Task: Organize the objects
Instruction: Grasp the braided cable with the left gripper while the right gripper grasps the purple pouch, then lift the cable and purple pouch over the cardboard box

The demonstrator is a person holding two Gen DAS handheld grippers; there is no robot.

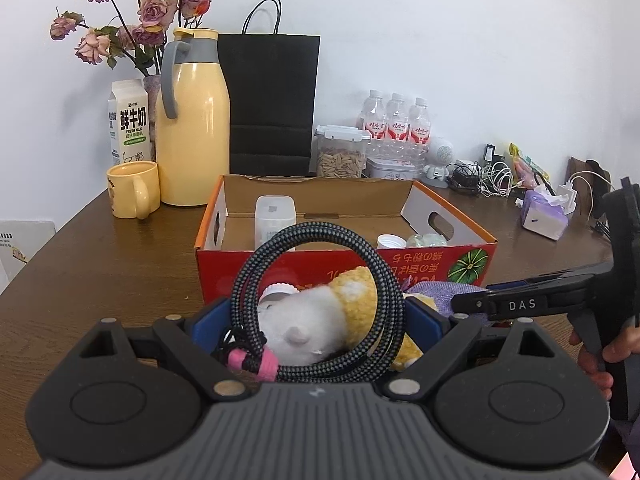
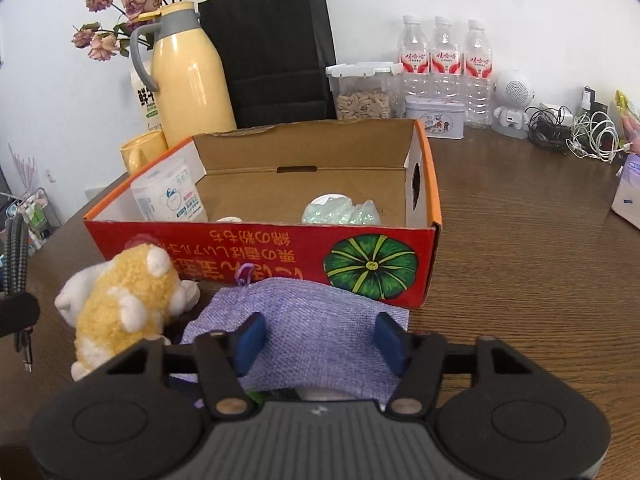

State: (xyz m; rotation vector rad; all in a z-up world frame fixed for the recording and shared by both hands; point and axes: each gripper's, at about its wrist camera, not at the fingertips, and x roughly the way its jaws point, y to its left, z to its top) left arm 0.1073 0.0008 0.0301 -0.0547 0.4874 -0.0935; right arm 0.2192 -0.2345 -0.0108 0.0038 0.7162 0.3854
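At upper left, the milk carton (image 1: 129, 122) reads "鲜牛奶" with "FRESH MILK" beneath. At right of the left wrist view, the right tongs (image 1: 520, 305) carry the white letters "DAS". The red pumpkin box (image 2: 260, 258) bears upside-down Japanese print, not clearly readable.

Table (image 2: 520, 240): dark wood grain, low sheen.
Box (image 2: 260, 248): corrugated card, raw brown inside, glossy red print outside.
Pouch (image 2: 312, 320): coarse lilac woven cloth, matt.
Plush (image 2: 124, 300): fuzzy yellow and white pile.
Cable (image 1: 320, 248): braided black-grey fabric sheath, coiled, pink band.
Jug (image 1: 192, 128): smooth pale-yellow shell, glossy; grey matt handle.
Mug (image 1: 132, 190): glazed, same yellow.
Bag (image 1: 272, 100): matt black paper.
Bottles (image 2: 444, 64): clear thin plastic, shiny labels.
Tin (image 2: 436, 116): printed metal, soft shine.
Pads (image 2: 250, 340): blue, rubbery, matt; on black ribbed plastic.
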